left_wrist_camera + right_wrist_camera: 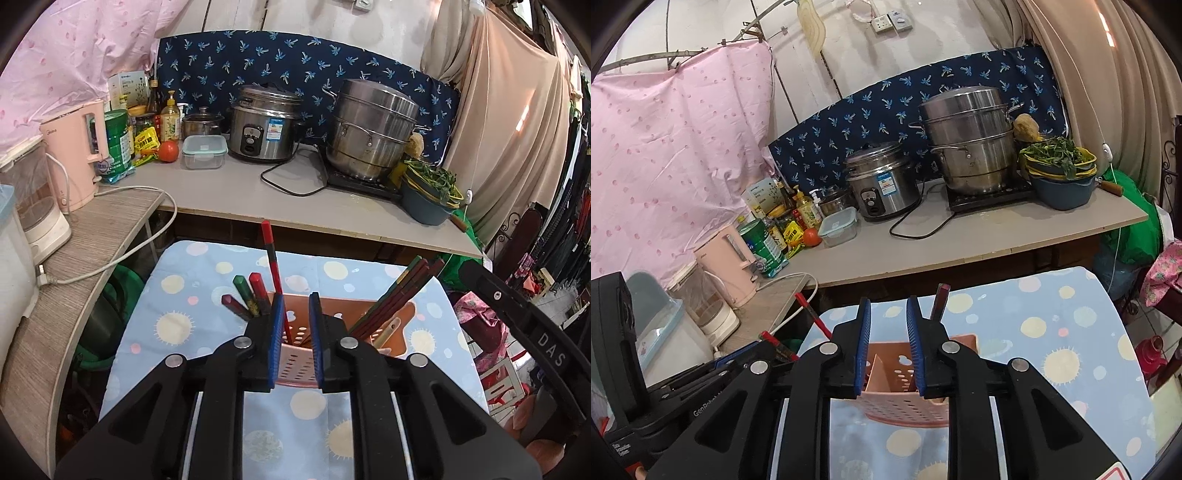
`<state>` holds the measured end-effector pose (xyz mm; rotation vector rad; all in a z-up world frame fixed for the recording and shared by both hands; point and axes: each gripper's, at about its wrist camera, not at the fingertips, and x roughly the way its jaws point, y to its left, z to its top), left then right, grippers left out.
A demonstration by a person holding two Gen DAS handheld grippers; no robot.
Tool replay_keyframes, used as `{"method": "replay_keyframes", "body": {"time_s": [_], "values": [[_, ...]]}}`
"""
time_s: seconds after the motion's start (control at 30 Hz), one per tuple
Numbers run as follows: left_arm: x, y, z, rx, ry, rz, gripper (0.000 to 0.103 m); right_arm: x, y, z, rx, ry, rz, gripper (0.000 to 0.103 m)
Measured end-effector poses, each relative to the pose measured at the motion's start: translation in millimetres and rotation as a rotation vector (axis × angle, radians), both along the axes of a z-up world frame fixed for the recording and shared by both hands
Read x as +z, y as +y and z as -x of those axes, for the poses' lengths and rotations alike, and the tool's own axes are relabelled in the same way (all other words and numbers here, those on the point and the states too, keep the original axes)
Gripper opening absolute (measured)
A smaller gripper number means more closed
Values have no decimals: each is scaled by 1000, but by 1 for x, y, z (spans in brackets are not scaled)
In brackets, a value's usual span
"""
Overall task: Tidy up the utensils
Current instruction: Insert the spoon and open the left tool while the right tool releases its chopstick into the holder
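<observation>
A pink perforated utensil holder stands on a small table with a blue dotted cloth. Several red and dark chopsticks lean in its right part, with more at its left. One red chopstick stands between the fingers of my left gripper, beside the left blue pad; the jaws stand a little apart. My right gripper is open above the holder, with a dark chopstick just right of its right finger. The left gripper's body shows at lower left in the right wrist view.
Behind the table runs a grey counter with a rice cooker, a steel steamer pot, a clear food box, a tomato, bottles, a pink kettle and basins of greens. A wooden shelf is left.
</observation>
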<state>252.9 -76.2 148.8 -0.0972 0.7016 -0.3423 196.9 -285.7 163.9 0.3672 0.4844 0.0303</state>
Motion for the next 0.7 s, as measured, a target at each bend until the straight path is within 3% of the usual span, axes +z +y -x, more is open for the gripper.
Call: {"method": "replay_keyframes", "body": {"time_s": [0.47,0.7], "values": [[-4,5,44,22,-14,-64,15,-18,20,49,31,48,46,20],[-14,11,63,51,-6,-100,22,-34,32,69,43,89,88,21]]}}
